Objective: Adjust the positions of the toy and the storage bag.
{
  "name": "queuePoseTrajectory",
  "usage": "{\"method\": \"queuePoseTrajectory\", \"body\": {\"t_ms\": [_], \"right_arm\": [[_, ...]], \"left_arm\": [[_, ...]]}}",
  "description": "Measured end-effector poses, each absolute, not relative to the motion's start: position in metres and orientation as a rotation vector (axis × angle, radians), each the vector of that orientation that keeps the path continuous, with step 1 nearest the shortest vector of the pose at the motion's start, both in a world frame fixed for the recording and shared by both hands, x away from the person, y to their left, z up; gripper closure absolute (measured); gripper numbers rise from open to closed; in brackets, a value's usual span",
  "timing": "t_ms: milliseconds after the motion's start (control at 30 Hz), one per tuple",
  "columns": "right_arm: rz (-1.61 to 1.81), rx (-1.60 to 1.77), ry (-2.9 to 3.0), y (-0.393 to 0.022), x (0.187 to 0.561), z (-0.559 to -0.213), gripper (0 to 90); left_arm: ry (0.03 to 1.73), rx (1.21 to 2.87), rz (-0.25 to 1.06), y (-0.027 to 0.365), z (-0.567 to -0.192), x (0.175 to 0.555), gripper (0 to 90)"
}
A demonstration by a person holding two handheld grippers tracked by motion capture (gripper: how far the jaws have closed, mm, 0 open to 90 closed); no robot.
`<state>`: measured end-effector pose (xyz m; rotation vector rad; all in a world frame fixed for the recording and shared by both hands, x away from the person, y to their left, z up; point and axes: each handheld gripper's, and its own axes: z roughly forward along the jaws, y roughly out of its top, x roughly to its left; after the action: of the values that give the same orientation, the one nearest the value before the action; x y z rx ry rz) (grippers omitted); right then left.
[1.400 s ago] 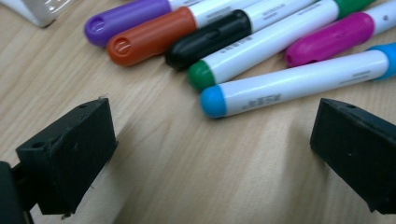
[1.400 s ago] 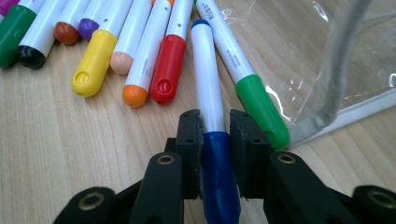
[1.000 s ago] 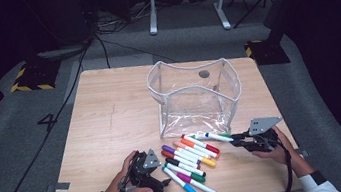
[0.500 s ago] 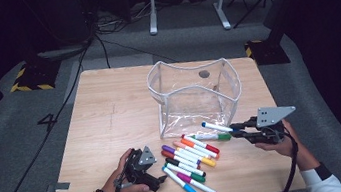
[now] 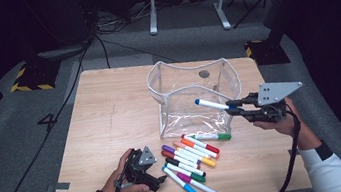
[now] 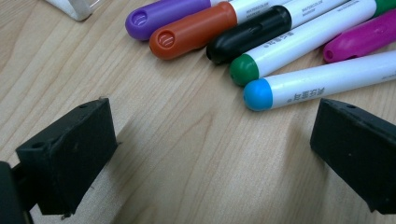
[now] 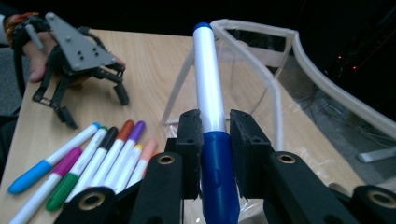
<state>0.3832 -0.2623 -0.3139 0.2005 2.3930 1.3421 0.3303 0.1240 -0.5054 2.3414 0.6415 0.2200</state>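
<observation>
The right gripper (image 5: 231,106) was clamped on the blue marker (image 5: 211,104), raised beside the clear pouch (image 5: 193,93). The left gripper (image 5: 159,181) rested on the table (image 5: 105,115), jaws spread wide and holding nothing, beside the markers (image 5: 190,159).

Wooden table (image 5: 110,114): clear pouch (image 5: 194,97), loose markers (image 5: 189,156), left tongs (image 5: 144,173).

A lab or recording studio is showing here: black cables (image 5: 95,41) are trailing over grey carpet (image 5: 21,127), hazard-striped tape (image 5: 30,85) is lying upper left, darkness is surrounding the table (image 5: 110,109).
</observation>
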Motion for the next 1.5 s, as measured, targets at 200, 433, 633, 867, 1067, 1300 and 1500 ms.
{"method": "queuePoseTrajectory", "body": {"t_ms": [200,433,633,867,1067,1300,1500], "right_arm": [[1.318,0.219,2.356,-0.258,0.411,-0.290,74.6],[1.280,0.259,2.368,-0.249,0.445,-0.279,74.6],[1.194,0.283,2.433,-0.232,0.468,-0.282,74.6],[1.143,0.291,2.533,-0.214,0.489,-0.293,74.6],[1.054,0.367,2.611,-0.210,0.505,-0.306,74.6],[0.892,0.364,2.756,-0.197,0.509,-0.318,74.5],[0.818,0.270,2.915,-0.190,0.500,-0.320,74.3]], "left_arm": [[0.644,2.342,0.221,0.124,-0.505,0.330,0.5],[0.651,2.340,0.224,0.124,-0.505,0.331,0.5],[0.655,2.340,0.226,0.124,-0.505,0.330,0.6],[0.654,2.339,0.224,0.124,-0.505,0.331,0.6],[0.654,2.339,0.224,0.124,-0.505,0.331,0.6],[0.650,2.340,0.223,0.124,-0.505,0.331,0.6],[0.650,2.340,0.223,0.124,-0.505,0.331,0.6]]}}
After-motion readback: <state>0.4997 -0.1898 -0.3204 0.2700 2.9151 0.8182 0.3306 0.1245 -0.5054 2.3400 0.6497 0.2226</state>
